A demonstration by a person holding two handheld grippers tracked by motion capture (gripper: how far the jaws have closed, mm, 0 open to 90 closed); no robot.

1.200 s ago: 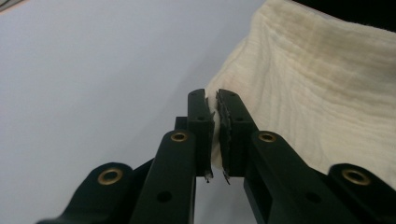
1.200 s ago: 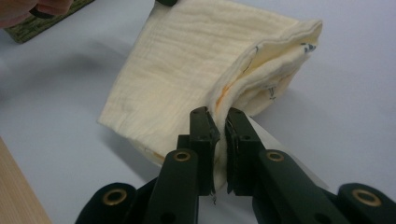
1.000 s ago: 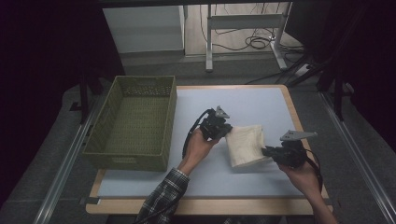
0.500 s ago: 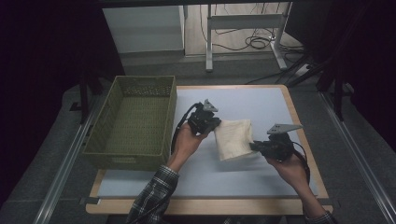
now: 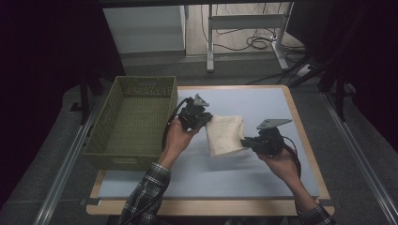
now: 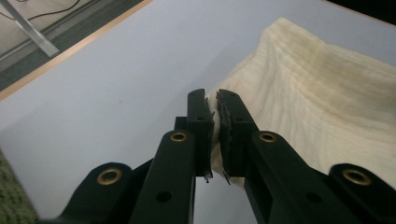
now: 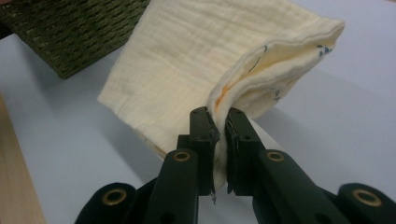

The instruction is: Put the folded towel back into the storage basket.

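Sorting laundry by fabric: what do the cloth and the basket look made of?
The cloth looks like soft, matte cream cotton gauze, going by its crinkled ribbed weave. The basket seems woven from olive-green cord or plastic wicker; its braided strands show, but the exact fibre is unclear.

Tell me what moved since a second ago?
Both claws, left claw and right claw, carried the folded cream cloth leftward toward the green basket. Each stays shut on a cloth edge. The basket and the table stayed put.
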